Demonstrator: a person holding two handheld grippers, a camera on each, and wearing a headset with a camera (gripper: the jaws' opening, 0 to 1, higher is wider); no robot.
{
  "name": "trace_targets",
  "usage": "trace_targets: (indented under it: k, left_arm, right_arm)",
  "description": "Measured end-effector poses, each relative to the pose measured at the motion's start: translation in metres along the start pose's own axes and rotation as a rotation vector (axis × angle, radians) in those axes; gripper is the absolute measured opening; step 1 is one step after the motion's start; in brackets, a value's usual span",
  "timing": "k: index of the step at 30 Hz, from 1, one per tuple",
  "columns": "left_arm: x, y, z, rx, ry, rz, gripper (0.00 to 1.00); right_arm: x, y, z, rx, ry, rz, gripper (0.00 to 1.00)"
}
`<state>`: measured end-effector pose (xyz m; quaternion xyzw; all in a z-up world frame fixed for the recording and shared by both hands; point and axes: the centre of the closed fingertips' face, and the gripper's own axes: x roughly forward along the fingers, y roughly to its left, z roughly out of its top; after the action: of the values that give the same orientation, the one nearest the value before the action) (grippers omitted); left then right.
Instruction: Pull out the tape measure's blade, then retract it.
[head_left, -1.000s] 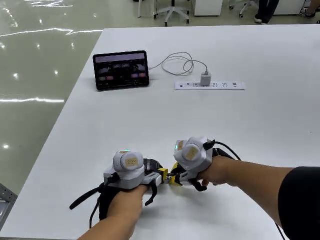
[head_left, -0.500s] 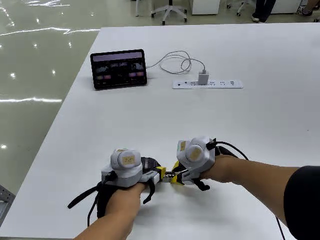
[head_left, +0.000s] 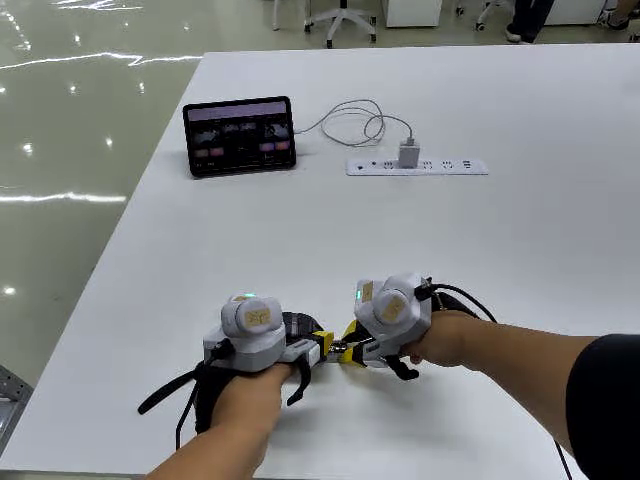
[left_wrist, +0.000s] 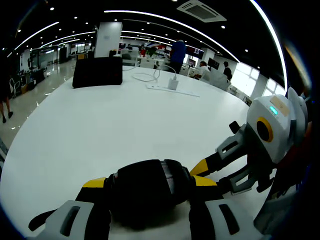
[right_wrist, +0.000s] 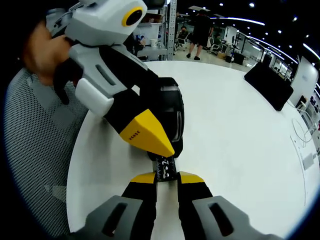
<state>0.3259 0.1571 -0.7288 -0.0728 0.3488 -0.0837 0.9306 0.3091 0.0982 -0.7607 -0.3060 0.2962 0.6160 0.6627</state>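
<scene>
Since a second ago the two gripper bodies look very slightly further apart in the head view. The camera shifted too, so I rate the change as small.

Layout, large to small:
- White table (head_left: 500, 250), with a tablet (head_left: 239, 135) and a power strip (head_left: 417, 167) at the far side, well apart from the work.
- Left gripper (left_wrist: 150, 182): jaws clamped on the two broad flanks of the tape measure (left_wrist: 147, 195), which sits at the near edge of the table. Whether the case rests on the table or is held just above it, I cannot tell.
- Right gripper (right_wrist: 167, 178): jaws pressed together on the blade (right_wrist: 163, 166), just beyond the case mouth. A short stub of blade is out, and a printed "2" shows between the case and the jaw tips.

Handling, judged:
- Case: rigid, compact and dense for its size. The black shell looks rubbery, so the flank grip should hold against the pull.
- Blade: thin sprung steel, probably slick under the pads. It is stiff while straight but kinks if bent sideways, and the spring will draw it back.
- Best hold is at the end hook or flat across the blade width.
- Pull in line with the mouth.
- On retraction, keep the pinch and feed the blade back, or it will likely whip.
</scene>
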Motion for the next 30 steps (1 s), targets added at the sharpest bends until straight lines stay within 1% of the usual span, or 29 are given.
trace_targets:
  k: [17, 30]
  left_arm:
    - [0.000, 0.001, 0.001, -0.012, 0.000, -0.001, 0.60]
    - [0.000, 0.000, 0.001, -0.016, 0.000, -0.004, 0.60]
  right_arm:
    - [0.006, 0.001, 0.008, 0.017, -0.016, -0.005, 0.11]
    - [0.006, 0.001, 0.011, 0.035, -0.031, -0.007, 0.11]
